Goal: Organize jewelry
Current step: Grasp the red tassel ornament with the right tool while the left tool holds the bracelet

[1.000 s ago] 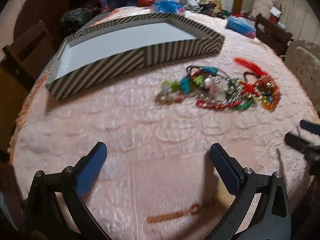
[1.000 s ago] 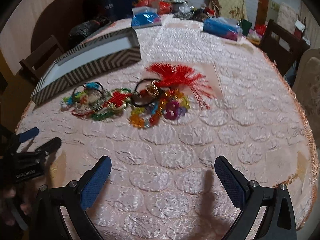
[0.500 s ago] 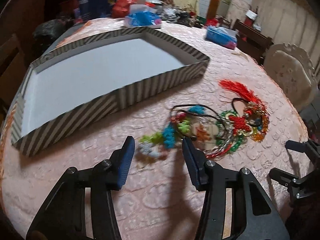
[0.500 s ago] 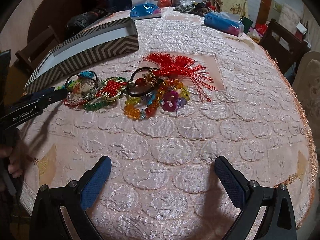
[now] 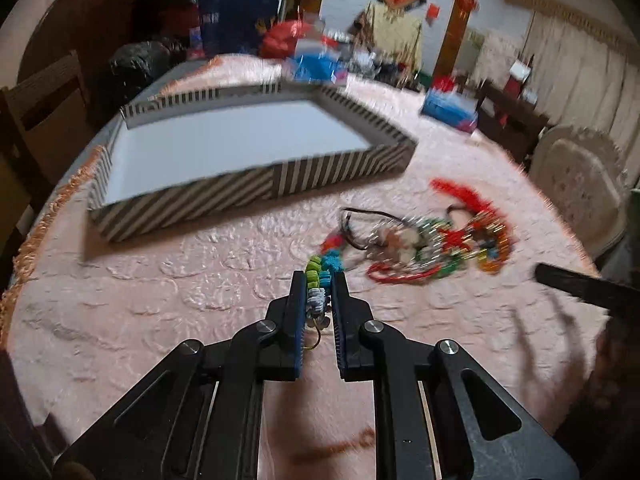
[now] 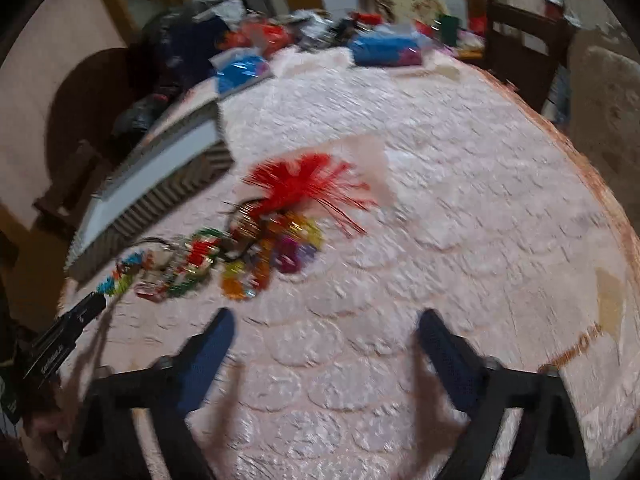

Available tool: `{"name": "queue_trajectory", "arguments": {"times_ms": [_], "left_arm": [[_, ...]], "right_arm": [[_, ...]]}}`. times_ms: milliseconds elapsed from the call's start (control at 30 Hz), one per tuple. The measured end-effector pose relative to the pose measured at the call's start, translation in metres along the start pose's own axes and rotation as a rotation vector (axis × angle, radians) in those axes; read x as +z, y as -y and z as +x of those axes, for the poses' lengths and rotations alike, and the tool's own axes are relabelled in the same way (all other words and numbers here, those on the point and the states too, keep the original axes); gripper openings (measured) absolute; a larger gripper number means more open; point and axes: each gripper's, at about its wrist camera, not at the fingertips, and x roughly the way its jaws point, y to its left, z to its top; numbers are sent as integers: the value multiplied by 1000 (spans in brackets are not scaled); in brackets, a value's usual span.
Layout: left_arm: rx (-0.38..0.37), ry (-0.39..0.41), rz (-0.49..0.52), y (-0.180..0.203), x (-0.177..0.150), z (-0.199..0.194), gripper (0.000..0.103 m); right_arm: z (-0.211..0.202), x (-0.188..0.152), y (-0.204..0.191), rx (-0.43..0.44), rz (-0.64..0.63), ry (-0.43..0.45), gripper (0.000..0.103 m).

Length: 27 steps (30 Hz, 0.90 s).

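Note:
My left gripper (image 5: 319, 280) is shut on a beaded bracelet (image 5: 319, 276) of green, blue and white beads, at the near left end of the jewelry pile (image 5: 432, 246). The pile of coloured beads, cords and a red tassel (image 6: 308, 184) lies on the pink tablecloth (image 5: 160, 312). A striped shallow box (image 5: 240, 148) with a white inside stands behind it to the left, and shows in the right wrist view (image 6: 160, 188). My right gripper (image 6: 324, 332) is open and empty, above the cloth near the pile (image 6: 240, 252). The left gripper shows at the pile's left end (image 6: 86, 312).
Blue packets (image 5: 450, 110) and other clutter lie at the table's far side. Wooden chairs (image 5: 48, 120) stand at the left and a cream padded chair (image 5: 580, 192) at the right. The table edge with orange fringe (image 6: 616, 216) curves at the right.
My left gripper moved forward to the pile and closed on the beaded bracelet. My right gripper shifted a little toward the pile and stayed open.

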Motion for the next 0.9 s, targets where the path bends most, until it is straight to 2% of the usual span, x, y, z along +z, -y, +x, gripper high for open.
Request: {"name": "queue_trajectory", "arguments": {"times_ms": [33,67,100,133,200,267,333,533,633,700,733,900], "left_arm": [[-9,19,-14,-1,3,-7,11],[-7,33,-27,-1,7,-12,11],[-12,43,-38,-2,9,-15,11],[-32,57,-46,-2,13,-17,11],[-28,56,-39,-1,14,-15,11],[-27,42,-40,-2,9,-10,11],[9,32,-36,-3,3,-3,11],[35,-22,-87,-9,-14,16,11],[55,0,-71,-6,-13,13,11],[52,-13,-72,-6,-13,16,11],[49,-18,-79,-7,-12,17,11],[39,-48,-107,-12,-12,22,11]], "right_arm": [[2,3,-3,14,-21,1,70],[5,5,-5,24,-41,-2,67],[11,9,-9,42,-74,-21,55],[15,12,-11,55,-100,-35,48],[18,16,-16,76,-141,-30,42],[13,19,-20,108,-192,7,40],[9,24,-24,166,-232,45,40],[24,37,-42,192,-372,82,32],[26,43,-43,213,-382,89,29],[39,47,-43,182,-384,55,29],[46,47,-42,174,-382,38,25],[52,52,-41,131,-384,42,24]]}}
